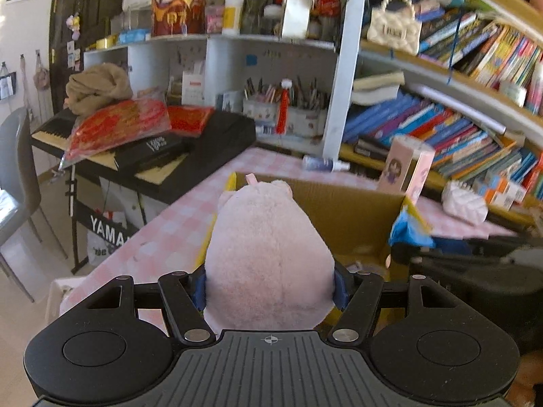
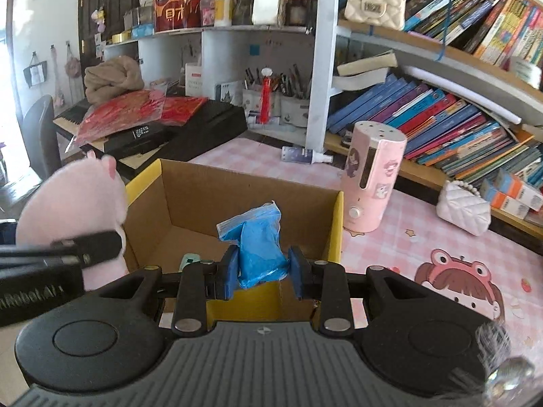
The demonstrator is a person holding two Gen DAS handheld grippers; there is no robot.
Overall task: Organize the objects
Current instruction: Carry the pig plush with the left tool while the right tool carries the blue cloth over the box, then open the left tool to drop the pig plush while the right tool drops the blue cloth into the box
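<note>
Leftmost, the left tongs (image 1: 270, 288) grip a pink plush toy (image 1: 268, 254) by its sides, the blue pads (image 1: 200, 288) pressed into the fur. From the left wrist view the toy fills the centre, and the open cardboard box (image 1: 339, 210) lies beyond it at about one o'clock, resting on the pink checked desk (image 1: 163, 237). From the right wrist view the same toy (image 2: 71, 210) hangs at nine o'clock, just beside the box's left wall.

At the centre of that view the right tongs (image 2: 261, 268) stand narrow, pinched on a blue plastic bag (image 2: 258, 244) held above the box (image 2: 203, 196), whose inside is brown and whose flaps show yellow. A small pale green thing (image 2: 190, 259) lies inside the box near the left pad; what it is cannot be told.

Farther right, at two o'clock, a pink cylindrical device (image 2: 371, 179) stands upright on the desk (image 2: 390, 254) just beside the box, and a white quilted purse (image 2: 463, 205) lies at three o'clock, near the bookshelf (image 2: 441, 115).
</note>
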